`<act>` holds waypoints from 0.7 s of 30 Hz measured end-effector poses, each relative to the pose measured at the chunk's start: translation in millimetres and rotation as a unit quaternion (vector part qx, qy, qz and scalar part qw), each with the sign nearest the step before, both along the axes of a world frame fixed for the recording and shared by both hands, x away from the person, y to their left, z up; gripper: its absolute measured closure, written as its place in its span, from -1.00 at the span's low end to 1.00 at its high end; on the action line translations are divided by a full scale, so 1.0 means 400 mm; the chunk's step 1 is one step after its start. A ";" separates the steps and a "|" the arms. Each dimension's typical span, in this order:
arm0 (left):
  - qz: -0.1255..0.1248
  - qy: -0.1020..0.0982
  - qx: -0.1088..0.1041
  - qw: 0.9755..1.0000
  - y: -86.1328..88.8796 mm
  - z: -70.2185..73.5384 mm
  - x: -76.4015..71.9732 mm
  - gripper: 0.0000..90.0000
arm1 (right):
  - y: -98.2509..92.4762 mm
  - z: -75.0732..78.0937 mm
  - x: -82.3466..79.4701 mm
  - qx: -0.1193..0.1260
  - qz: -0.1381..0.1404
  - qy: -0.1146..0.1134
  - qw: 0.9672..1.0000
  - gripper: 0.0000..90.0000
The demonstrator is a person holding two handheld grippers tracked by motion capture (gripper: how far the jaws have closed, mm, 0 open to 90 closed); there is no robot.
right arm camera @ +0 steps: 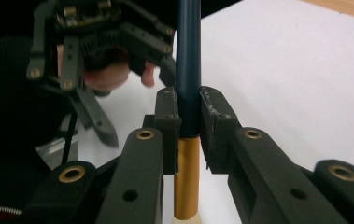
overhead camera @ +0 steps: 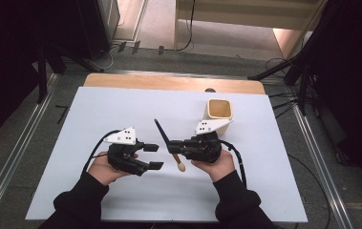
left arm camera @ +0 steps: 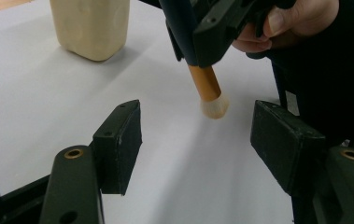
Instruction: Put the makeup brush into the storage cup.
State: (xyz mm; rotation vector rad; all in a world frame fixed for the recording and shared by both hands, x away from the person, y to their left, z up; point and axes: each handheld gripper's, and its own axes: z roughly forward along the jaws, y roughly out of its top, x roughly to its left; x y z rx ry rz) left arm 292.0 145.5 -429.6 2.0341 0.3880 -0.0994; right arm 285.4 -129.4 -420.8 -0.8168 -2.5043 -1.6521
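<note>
A brush point(overhead camera: 163, 135) with a dark blue handle, gold ferrule point(left arm camera: 205, 84) and pale bristle tip hangs tilted just above the white table near its middle. My right gripper point(overhead camera: 174, 148) is shut on the brush point(right arm camera: 187, 46), its pads clamping the handle right above the ferrule. My left gripper point(overhead camera: 154, 156) sits a short way to the brush's left, pointing at it. Its jaws stand open point(left arm camera: 198, 130) with nothing between them, and the bristle tip hangs just beyond them. A cream square cup point(overhead camera: 218, 112) stands upright behind the right gripper.
White sheet point(overhead camera: 121, 109) covers the table, with a wooden strip point(overhead camera: 169, 82) along the far edge. The cup point(left arm camera: 90, 25) stands on it. Dark stands and cables flank the table on both sides.
</note>
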 end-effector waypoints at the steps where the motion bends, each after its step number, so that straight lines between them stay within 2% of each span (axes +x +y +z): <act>1: 0.000 0.000 0.000 1.000 0.000 0.000 0.000 -0.22 | 0.000 0.000 0.000 0.000 0.000 0.000 1.000 0.77; 2: 0.003 -0.002 -0.003 1.000 0.007 0.003 0.001 -0.22 | 0.001 -0.003 -0.003 -0.013 0.006 -0.002 1.000 0.77; 9: 0.010 0.000 -0.018 1.000 0.026 0.015 0.006 -0.16 | -0.003 -0.018 -0.014 -0.042 0.023 -0.006 0.999 0.77; 14: 0.007 0.001 -0.014 1.000 0.026 0.017 0.004 -0.10 | 0.000 -0.031 -0.025 -0.078 0.043 -0.007 0.996 0.77; 18: 0.005 0.003 -0.009 1.000 0.023 0.015 0.004 -0.08 | 0.001 -0.040 -0.029 -0.086 0.048 -0.002 0.995 0.77; 21: 0.002 0.003 -0.006 1.000 0.015 0.007 0.002 -0.09 | -0.003 -0.036 -0.026 -0.070 0.040 -0.002 0.997 0.77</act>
